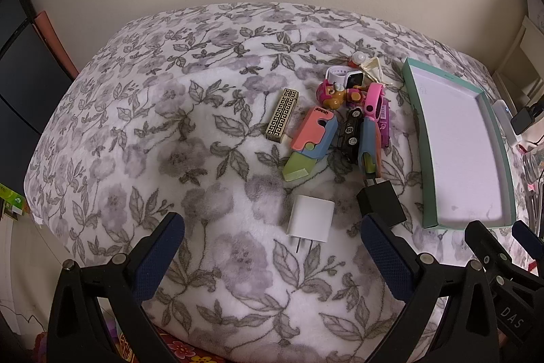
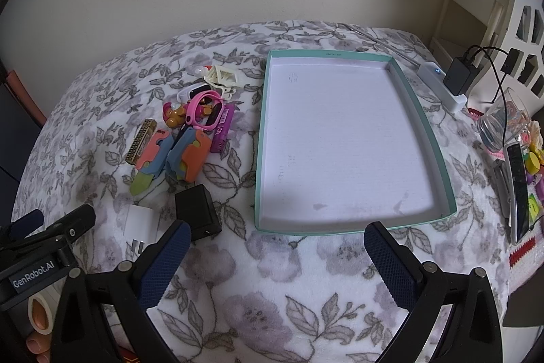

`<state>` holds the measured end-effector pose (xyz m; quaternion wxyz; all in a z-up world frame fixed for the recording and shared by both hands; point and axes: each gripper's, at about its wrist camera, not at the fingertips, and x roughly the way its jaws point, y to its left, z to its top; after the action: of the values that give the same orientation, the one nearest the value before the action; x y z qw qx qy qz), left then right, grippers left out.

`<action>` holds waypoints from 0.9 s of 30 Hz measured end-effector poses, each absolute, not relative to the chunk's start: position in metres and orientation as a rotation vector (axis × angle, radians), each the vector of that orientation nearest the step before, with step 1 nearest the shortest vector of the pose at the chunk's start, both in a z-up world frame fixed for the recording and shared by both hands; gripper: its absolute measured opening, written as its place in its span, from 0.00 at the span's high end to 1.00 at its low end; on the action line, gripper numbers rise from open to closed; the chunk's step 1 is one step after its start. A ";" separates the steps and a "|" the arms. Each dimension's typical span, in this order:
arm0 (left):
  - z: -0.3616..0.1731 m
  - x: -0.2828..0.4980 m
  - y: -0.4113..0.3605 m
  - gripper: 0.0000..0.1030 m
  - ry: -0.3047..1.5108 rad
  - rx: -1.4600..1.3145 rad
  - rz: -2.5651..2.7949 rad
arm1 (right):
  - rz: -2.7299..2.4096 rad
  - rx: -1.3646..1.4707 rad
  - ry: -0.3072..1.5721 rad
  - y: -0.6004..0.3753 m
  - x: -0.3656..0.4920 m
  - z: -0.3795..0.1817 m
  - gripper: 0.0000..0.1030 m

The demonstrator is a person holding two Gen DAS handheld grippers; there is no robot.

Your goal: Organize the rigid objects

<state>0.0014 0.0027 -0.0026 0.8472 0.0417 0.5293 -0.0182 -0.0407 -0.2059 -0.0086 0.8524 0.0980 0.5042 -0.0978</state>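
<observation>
On a bed covered by a floral blanket (image 1: 142, 131), both tools hover with nothing in their grasp: the left gripper (image 1: 273, 256) has its jaws spread wide above the near edge, and the right gripper (image 2: 277, 264) is equally wide open, just short of the teal tray (image 2: 420, 111). The tray lies toward the bed's right side, white inside and holding nothing. Left of it, a heap of small things sits mid-bed: a patterned box (image 1: 281, 115), two pastel toy knives (image 1: 311, 142), a black toy car (image 1: 350, 135), a pink band (image 2: 204, 111) and a white watch (image 1: 341, 75). Nearer the front edge, a white charger (image 1: 310, 218) and a black charger (image 1: 380, 201) lie side by side, apart from the heap.
</observation>
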 end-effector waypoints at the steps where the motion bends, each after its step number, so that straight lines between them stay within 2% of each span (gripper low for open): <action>1: -0.003 0.001 0.003 0.00 1.116 0.088 -0.039 | -0.206 0.206 1.061 -0.206 -0.041 -0.009 0.00; 27: -0.003 0.000 0.001 0.00 1.121 0.081 -0.043 | -0.207 0.205 1.061 -0.205 -0.040 -0.009 0.00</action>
<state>0.0005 0.0011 -0.0025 0.8460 0.0384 0.5314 -0.0204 -0.0402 -0.2049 -0.0089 0.8524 0.0974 0.5043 -0.0983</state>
